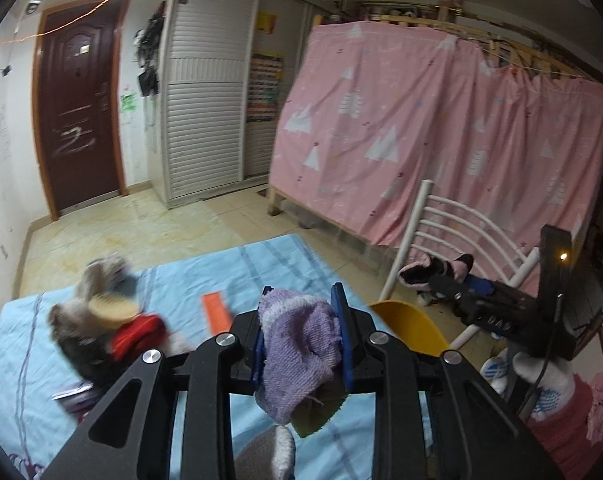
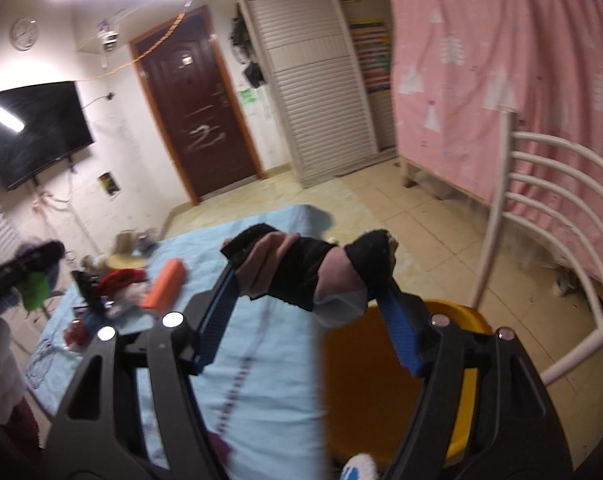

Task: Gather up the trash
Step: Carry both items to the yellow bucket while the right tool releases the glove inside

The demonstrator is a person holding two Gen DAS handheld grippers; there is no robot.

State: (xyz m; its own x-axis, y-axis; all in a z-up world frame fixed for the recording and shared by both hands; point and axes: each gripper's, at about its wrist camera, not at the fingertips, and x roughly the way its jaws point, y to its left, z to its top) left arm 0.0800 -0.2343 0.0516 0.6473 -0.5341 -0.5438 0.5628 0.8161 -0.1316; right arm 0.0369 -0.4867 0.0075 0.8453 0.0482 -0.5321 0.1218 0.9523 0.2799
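Nearby, white chair (image 2: 541, 200) beside yellow bin (image 2: 385, 380)

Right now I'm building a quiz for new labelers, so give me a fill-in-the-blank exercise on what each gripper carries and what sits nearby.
1. The left gripper pinches a knitted cloth whose colour is ____.
2. The right gripper carries a pink and ____ mitten.
3. Below the right gripper stands a bin coloured ____.
4. The quilt on the bed is light ____.

Missing words: purple; black; yellow; blue
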